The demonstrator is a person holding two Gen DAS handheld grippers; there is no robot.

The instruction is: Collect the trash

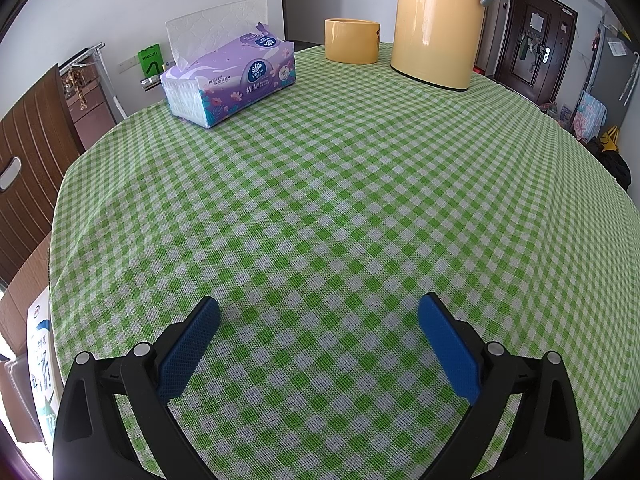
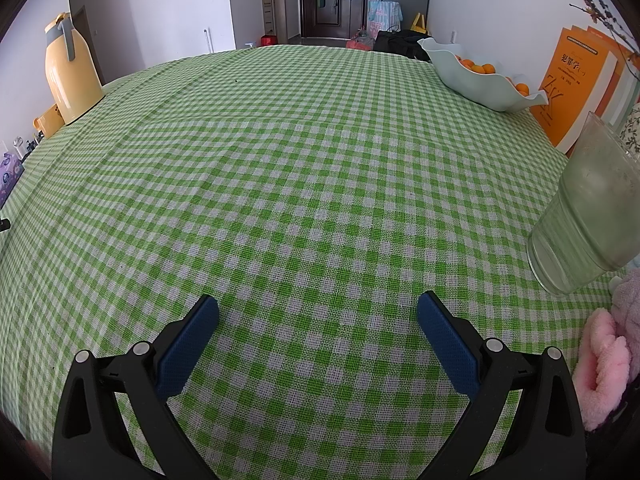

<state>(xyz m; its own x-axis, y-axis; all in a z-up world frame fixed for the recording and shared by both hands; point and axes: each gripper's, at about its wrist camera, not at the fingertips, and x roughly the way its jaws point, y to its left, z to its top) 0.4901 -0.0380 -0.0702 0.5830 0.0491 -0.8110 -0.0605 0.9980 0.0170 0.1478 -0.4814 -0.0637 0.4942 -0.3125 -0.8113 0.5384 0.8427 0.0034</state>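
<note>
Inspection found both claws spread wide and empty: the left gripper (image 1: 319,312) and the right gripper (image 2: 317,311) each hovered low over the green-and-white checked tablecloth (image 1: 340,184), blue pads apart with nothing between them. No trash could be identified in either view, nor any bin or bag to receive it; the cloth ahead of both grippers lay bare. Judged from this, collection was either complete or not yet begun, and the pictures did not settle which. Surrounding items were noted as follows: a purple soft-pack tissue box (image 1: 230,80) with one sheet standing up, a squat yellow cylindrical container (image 1: 352,40), a tall yellow thermos jug (image 1: 438,20), a pale green wavy bowl of oranges (image 2: 480,76), orange upright books (image 2: 580,84), a cloudy ribbed glass tumbler (image 2: 588,212) and pink fluffy fabric (image 2: 604,360). Nothing obstructed either gripper.
</note>
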